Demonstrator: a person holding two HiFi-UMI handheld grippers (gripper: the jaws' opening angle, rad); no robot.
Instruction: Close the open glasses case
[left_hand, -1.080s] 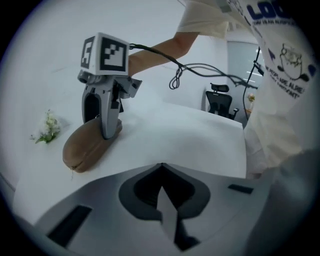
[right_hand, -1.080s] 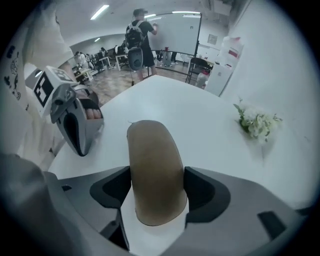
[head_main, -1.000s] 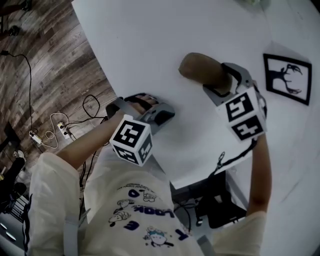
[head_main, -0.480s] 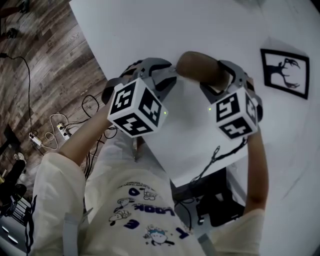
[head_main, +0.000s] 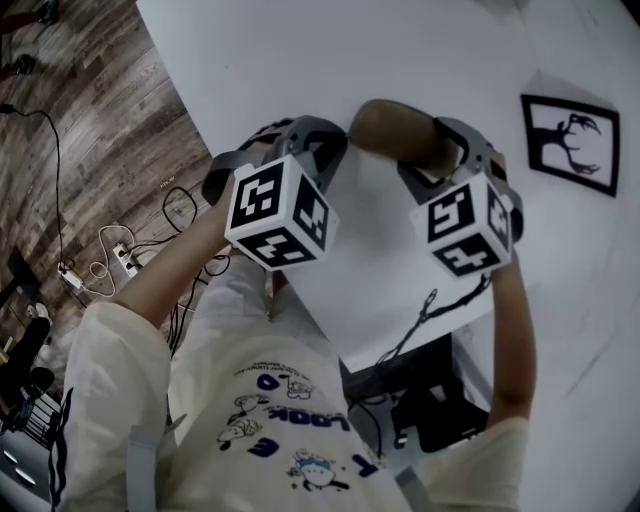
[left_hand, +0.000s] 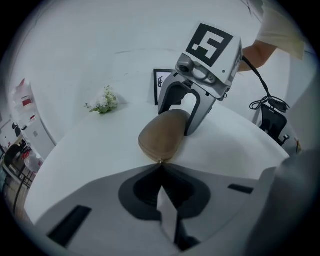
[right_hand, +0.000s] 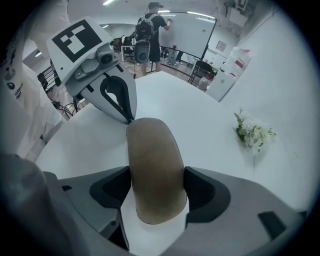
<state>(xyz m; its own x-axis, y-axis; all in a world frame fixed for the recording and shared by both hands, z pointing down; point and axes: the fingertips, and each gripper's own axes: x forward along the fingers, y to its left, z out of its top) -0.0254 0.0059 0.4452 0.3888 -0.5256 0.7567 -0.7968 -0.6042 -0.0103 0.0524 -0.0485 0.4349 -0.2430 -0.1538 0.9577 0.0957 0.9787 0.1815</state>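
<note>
Clamping a brown glasses case (right_hand: 155, 170) across its width, the right gripper (right_hand: 156, 186) pins it to a white table (head_main: 400, 50). The left gripper (left_hand: 161, 165), its jaws pressed together, meets the case's opposite end with its tips, at a small metal piece on the seam. The case lies near the table's edge and looks closed. A framed deer print (head_main: 568, 145) and a small flower sprig (right_hand: 254, 132) lie nearby.
</note>
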